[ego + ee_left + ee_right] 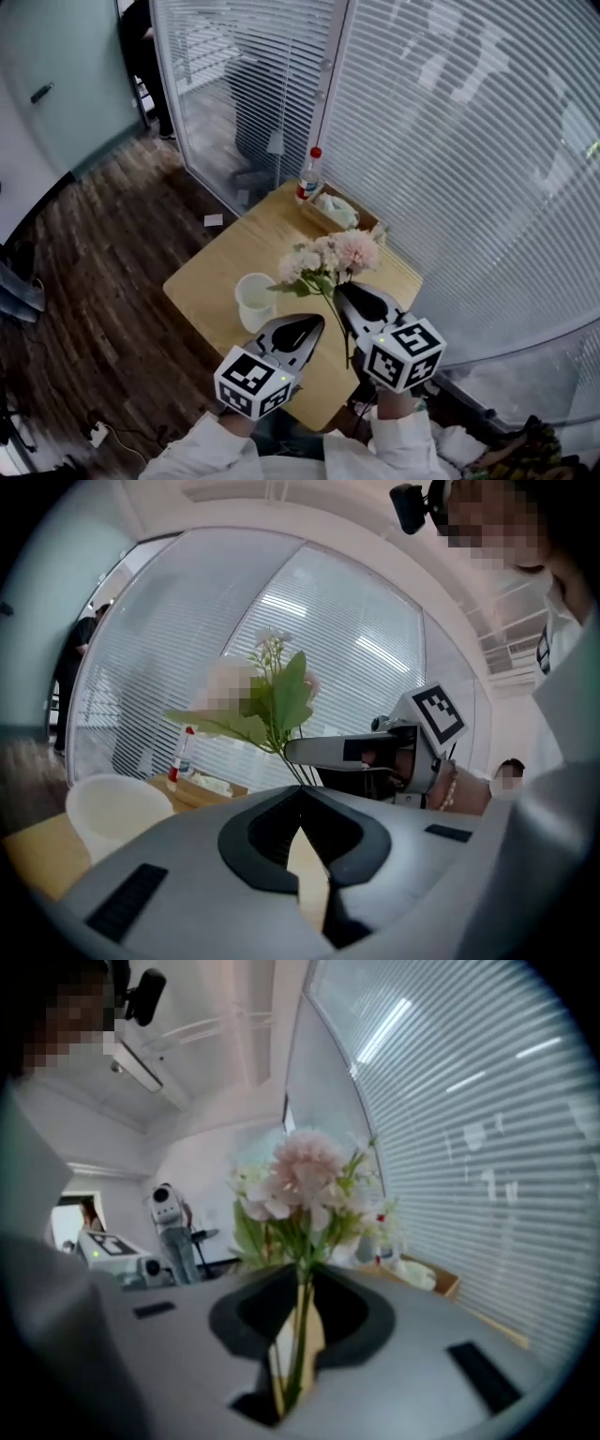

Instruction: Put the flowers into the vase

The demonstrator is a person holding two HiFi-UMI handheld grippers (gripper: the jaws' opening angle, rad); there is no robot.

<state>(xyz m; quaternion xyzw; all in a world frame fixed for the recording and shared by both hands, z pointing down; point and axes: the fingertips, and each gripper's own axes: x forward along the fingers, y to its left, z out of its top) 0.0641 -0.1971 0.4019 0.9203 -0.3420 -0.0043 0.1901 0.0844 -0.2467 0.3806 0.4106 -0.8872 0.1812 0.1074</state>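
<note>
the right gripper [345, 292] is clamped on the green stems of the flowers [330, 257], its jaws pressed in on them from both sides, so the bunch stands nearly upright out of the tips, with the pale pink and white blooms and a few broad leaves at the top. in the right gripper view the stems run straight up through the narrow slot between the jaws and the big pink bloom sits above them. the flowers hang in the air over the wooden table [211, 272], beside the vase and not in it. the vase [254, 301], white and round, stands upright on the table, to the left of the bunch and just ahead of the left gripper [315, 324]. the left gripper has its jaws closed tip to tip with nothing between them, and it hovers next to the right one, a little lower in the head view. at the far end of the table a bottle [308, 175] with a red cap stands next to a shallow box [337, 212], close to the white blinds [450, 131].
</note>
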